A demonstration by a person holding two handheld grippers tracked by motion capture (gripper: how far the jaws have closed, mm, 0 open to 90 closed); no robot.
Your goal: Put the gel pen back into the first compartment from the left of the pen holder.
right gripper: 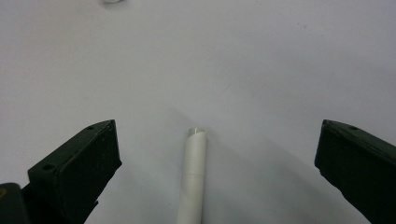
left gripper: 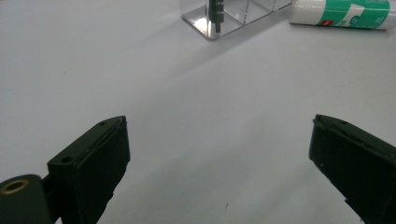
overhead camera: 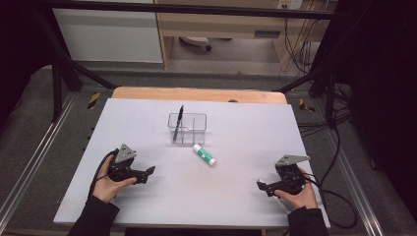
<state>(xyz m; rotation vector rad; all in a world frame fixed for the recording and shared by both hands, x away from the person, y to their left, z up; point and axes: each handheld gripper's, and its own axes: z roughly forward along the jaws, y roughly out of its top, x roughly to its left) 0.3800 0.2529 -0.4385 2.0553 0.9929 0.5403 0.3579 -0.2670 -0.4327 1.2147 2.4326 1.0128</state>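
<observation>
A clear divided box (overhead camera: 196, 129) stands at the middle of the white table (overhead camera: 246, 132), with a black pen (overhead camera: 179, 118) upright in its left compartment. A white glue stick with a green label (overhead camera: 204, 154) lies just in front of the box. My left gripper (overhead camera: 147, 174) rests low at the near left, jaws wide apart over bare table; ahead of it lie the box (left gripper: 243, 14), pen (left gripper: 216, 11) and glue stick (left gripper: 343, 11). My right gripper (overhead camera: 263, 187) sits at the near right, open. A thin white cylinder (right gripper: 194, 177) lies on the table between its jaws, untouched.
A wooden strip (overhead camera: 196, 93) borders the table's far edge. Black frame posts (overhead camera: 58, 83) stand at the back left and right, and cables (overhead camera: 339, 147) trail along the right side. Bare table lies between the two grippers.
</observation>
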